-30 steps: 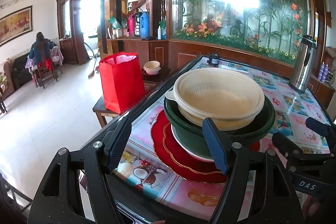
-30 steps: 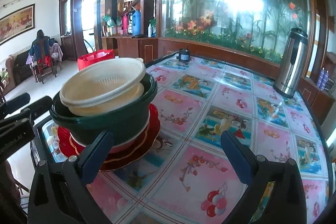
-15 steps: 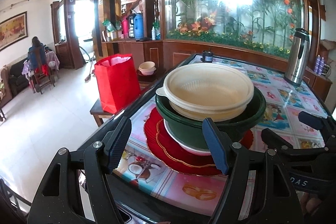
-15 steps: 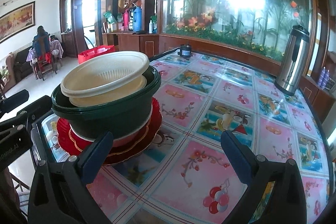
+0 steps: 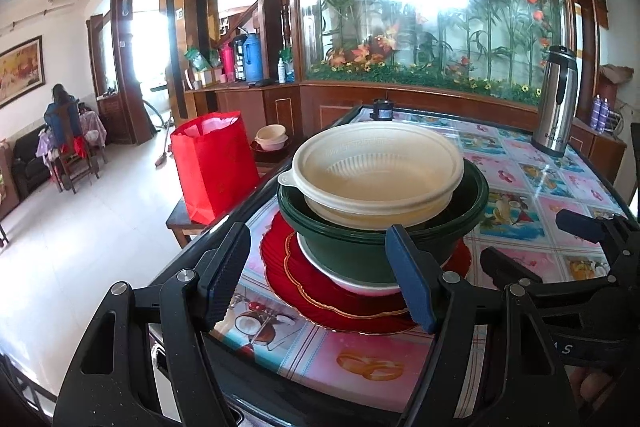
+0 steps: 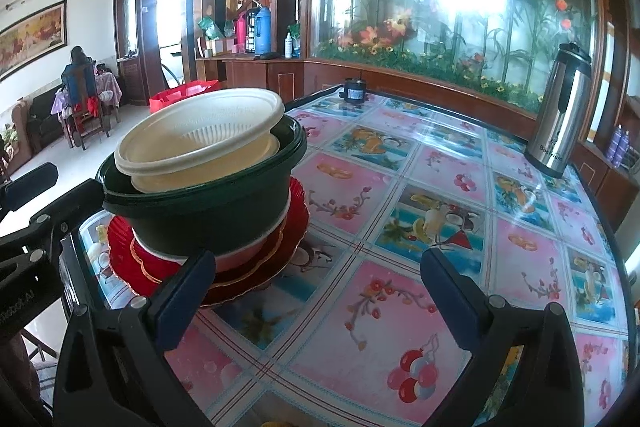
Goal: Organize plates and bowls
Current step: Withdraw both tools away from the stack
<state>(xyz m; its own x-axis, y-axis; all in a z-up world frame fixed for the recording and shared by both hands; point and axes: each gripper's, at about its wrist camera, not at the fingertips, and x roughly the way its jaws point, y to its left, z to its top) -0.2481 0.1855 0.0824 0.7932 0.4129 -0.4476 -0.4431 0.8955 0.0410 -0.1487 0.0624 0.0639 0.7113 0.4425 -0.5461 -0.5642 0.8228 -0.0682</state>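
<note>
One stack stands near the table's left corner. At the bottom lie red plates (image 5: 304, 283) (image 6: 124, 259) with gold rims, then a white bowl (image 5: 360, 285), a dark green bowl (image 5: 348, 247) (image 6: 208, 211), and cream bowls (image 5: 376, 179) (image 6: 200, 143) on top. My left gripper (image 5: 320, 275) hangs open just short of the stack, nothing between its fingers. My right gripper (image 6: 316, 295) stands open over the tablecloth to the right of the stack, its left finger near the plates' edge. Each gripper shows at the side of the other's view.
A steel thermos (image 5: 558, 103) (image 6: 560, 111) stands at the table's far right. A small black object (image 6: 354, 91) sits at the far edge. A red bag (image 5: 212, 163) rests on a low stool left of the table, with bowls (image 5: 272, 138) behind it. A person sits far off.
The left wrist view has rolled slightly, so the stack sits more level in it. Nothing on the table has moved, and the right gripper has stayed put.
</note>
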